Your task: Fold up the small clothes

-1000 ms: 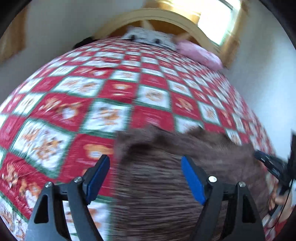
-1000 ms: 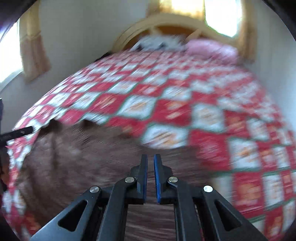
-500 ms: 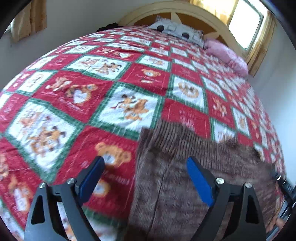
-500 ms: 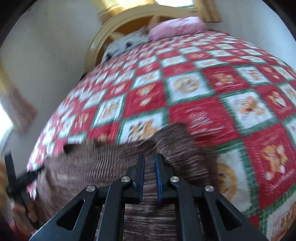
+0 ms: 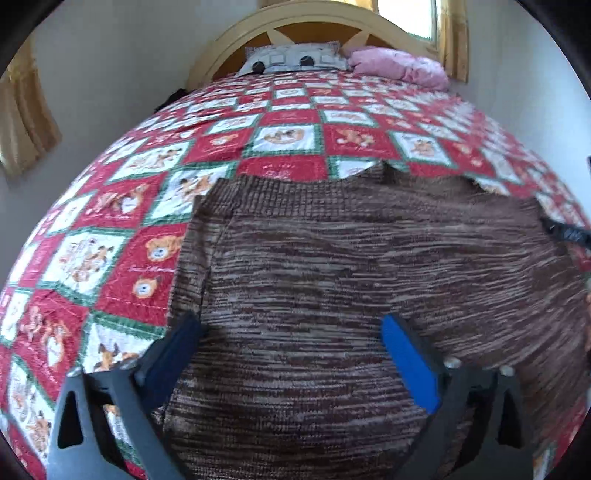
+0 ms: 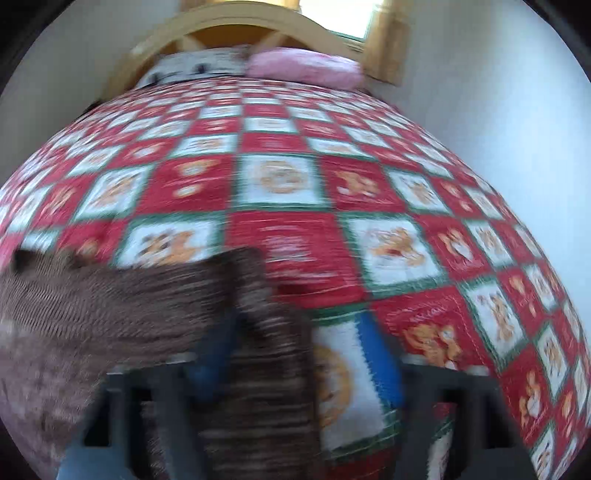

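A brown knitted garment [image 5: 351, 266] lies spread flat on the red, white and green quilt [image 5: 122, 236]. My left gripper [image 5: 295, 350] hovers low over the garment's near left part. Its jaws are opening wide and nothing is pinched between its blue pads; the left finger sits at the garment's left edge. In the blurred right wrist view, the garment [image 6: 129, 306] fills the lower left and its right edge runs between the jaws of my right gripper [image 6: 299, 354]. Those jaws are opening and the pads stand apart from the cloth. A dark finger [image 5: 565, 232] of the right gripper shows at the garment's far right corner.
The quilt covers a bed with a curved wooden headboard [image 5: 314, 26]. At its head lie a grey patterned pillow [image 5: 295, 59] and a pink pillow [image 5: 395, 66]. A white wall runs along the right side [image 6: 517, 110], a curtain [image 5: 22, 122] hangs on the left.
The right jaws went from shut to wide apart and let go of the garment. The left jaws widened and sank closer. The garment, earlier moving, now lies flat.
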The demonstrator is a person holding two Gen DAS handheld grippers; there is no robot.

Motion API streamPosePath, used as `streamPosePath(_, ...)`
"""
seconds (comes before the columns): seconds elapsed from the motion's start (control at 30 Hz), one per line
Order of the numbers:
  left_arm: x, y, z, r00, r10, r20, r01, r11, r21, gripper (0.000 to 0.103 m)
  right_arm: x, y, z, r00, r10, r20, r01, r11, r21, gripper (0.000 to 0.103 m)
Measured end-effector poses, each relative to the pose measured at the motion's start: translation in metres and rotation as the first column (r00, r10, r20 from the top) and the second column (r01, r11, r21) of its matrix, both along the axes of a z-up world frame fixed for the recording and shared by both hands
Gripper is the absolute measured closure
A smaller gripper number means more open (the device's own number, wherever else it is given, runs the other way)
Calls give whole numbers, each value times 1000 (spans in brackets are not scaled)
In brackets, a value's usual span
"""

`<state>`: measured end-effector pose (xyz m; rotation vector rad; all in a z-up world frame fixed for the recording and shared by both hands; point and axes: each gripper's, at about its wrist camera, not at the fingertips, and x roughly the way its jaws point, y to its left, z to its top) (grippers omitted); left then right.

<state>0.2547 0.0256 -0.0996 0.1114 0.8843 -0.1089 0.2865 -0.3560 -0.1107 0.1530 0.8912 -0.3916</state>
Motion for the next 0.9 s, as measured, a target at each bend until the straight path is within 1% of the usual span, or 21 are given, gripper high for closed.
streamPosePath(0.07,4,7,-1,1000,8,-12,-9,999,-40,0,-9,-17,-2,999,-8,38,3,993,115,24)
streamPosePath(0.1,4,9,-1,1000,11,-13,-11,999,-44,0,-15,-20,1,998,-13,61,5,990,138,24)
streamPosePath(0.13,3,9,-1,1000,12,-9,-12,999,-39,0,-23,-20,7,996,-32,85,20,990,139,26)
streamPosePath(0.17,2,8,-1,1000,13,-5,-13,999,-30,0,-39,-18,20,988,-63,140,47,992,117,27)
streamPosePath(0.2,3,6,-1,1000,14,-1,-14,1000,-19,0,-49,-14,28,981,-68,179,50,993,103,27)
streamPosePath(0.23,5,6,-1,1000,15,1,-15,1000,-14,0,-62,-5,41,973,-57,223,40,996,78,27)
streamPosePath(0.3,1,5,-2,1000,16,2,-16,1000,-16,0,-75,16,54,969,13,245,-28,998,56,27)
streamPosePath(0.4,-5,4,-1,1000,17,4,-17,1000,-14,0,-88,60,62,962,148,230,-163,986,46,27)
streamPosePath(0.43,-6,4,-1,1000,18,5,-18,1000,-12,0,-91,73,61,959,179,221,-194,980,47,27)
streamPosePath(0.5,-7,4,-1,1000,20,6,-20,1000,-12,0,-93,97,51,954,236,186,-254,964,80,27)
streamPosePath(0.57,-7,4,-1,1000,22,6,-22,1000,-11,0,-91,112,32,955,260,142,-274,958,86,27)
streamPosePath(0.63,-7,4,-1,1000,22,8,-22,1000,-6,0,-89,119,7,961,267,76,-272,960,69,27)
streamPosePath(0.67,-7,4,-1,1000,23,9,-23,1000,-4,0,-90,123,1,962,266,68,-270,962,50,26)
streamPosePath(0.73,-7,4,-1,1000,23,10,-23,1000,-3,0,-93,127,3,960,268,77,-271,962,31,26)
streamPosePath(0.9,-8,4,-1,1000,25,10,-25,1000,-2,0,-95,129,0,960,274,62,-274,962,-5,26)
